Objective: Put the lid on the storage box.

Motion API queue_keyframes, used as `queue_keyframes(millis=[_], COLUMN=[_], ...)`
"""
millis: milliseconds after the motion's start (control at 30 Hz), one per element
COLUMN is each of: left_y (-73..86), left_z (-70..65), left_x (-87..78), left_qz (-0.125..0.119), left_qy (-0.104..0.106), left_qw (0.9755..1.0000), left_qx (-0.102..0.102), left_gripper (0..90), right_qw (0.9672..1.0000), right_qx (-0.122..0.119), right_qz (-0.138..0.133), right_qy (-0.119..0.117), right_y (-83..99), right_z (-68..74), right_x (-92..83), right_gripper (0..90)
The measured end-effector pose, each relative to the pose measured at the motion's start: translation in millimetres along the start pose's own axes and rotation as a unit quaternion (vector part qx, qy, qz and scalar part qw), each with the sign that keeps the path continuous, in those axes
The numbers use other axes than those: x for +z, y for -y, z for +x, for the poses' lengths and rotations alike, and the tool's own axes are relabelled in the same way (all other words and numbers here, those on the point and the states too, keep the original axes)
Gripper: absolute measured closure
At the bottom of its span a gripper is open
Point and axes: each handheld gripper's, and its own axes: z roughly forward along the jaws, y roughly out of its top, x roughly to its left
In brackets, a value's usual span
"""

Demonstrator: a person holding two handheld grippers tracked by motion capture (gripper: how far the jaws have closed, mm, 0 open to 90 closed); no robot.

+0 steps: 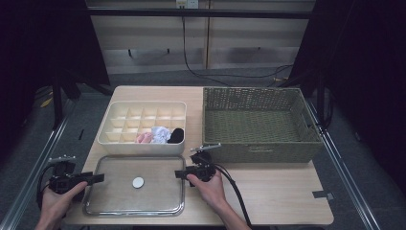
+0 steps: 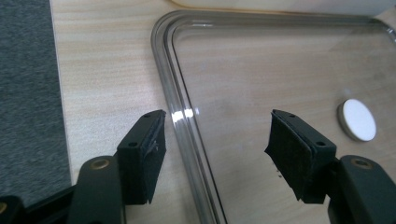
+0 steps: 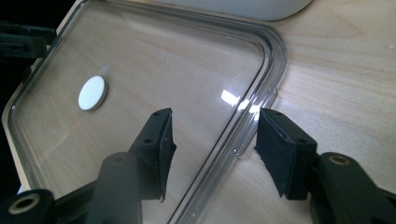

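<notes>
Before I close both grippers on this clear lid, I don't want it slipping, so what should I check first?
1. Left gripper straddles the clear lid's left rim, one jaw outside, one inside: ok.
2. Right gripper straddles the lid's right rim the same way: ok.
3. Pads pressing on the rim: not ok, both sets of jaws stand open with a gap on each side.
4. Lid lies flat on the table: ok.
5. Nothing on the lid but its white round knob: ok.
6. Divided organizer box is free to take the lid: cannot tell, since rolled cloth items sit in its front compartments.
</notes>
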Motion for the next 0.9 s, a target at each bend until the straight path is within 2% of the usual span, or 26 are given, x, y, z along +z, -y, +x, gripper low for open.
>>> queue_keyframes(millis=[100,200,300,500,733,867,900], left_y=[-0.1,-0.7,-0.2,-0.3,0.4,1.2,1.7], left_z=[-2.0,-2.3,-2.5,-3.0,-7.7,-9.4,-9.3], left_x=[1.4,0.0,-0.3,-0.5,0.1,0.0,0.0], left_qz=[-0.003,0.012,0.01,0.014,0.021,0.022,0.019], left_qy=[-0.009,-0.006,-0.006,-0.001,-0.011,-0.012,-0.01], left_qw=[0.9999,0.9998,0.9998,0.9998,0.9994,0.9994,0.9996], left_qx=[0.004,0.017,0.015,0.012,0.024,0.025,0.019], left_gripper=[39.1,39.1,41.1,40.8,40.5,40.5,40.5], right_qw=[1.0,0.9998,0.9992,0.9981,0.9971,0.9955,0.9952], right_qx=[0.008,0.017,0.037,0.056,0.068,0.085,0.087], right_qz=[0.0,-0.009,-0.013,-0.014,-0.016,-0.022,-0.024], right_qy=[0.001,-0.002,-0.008,-0.022,-0.032,-0.037,-0.038], right_y=[0.3,2.3,3.6,3.5,5.1,6.6,7.3], right_z=[1.3,0.1,-1.3,-4.8,-6.8,-9.3,-9.1], right_x=[0.3,-0.2,-1.1,-2.0,-3.9,-4.8,-4.9], right_gripper=[46.3,46.3,46.4,44.2,41.2,40.9,40.6])
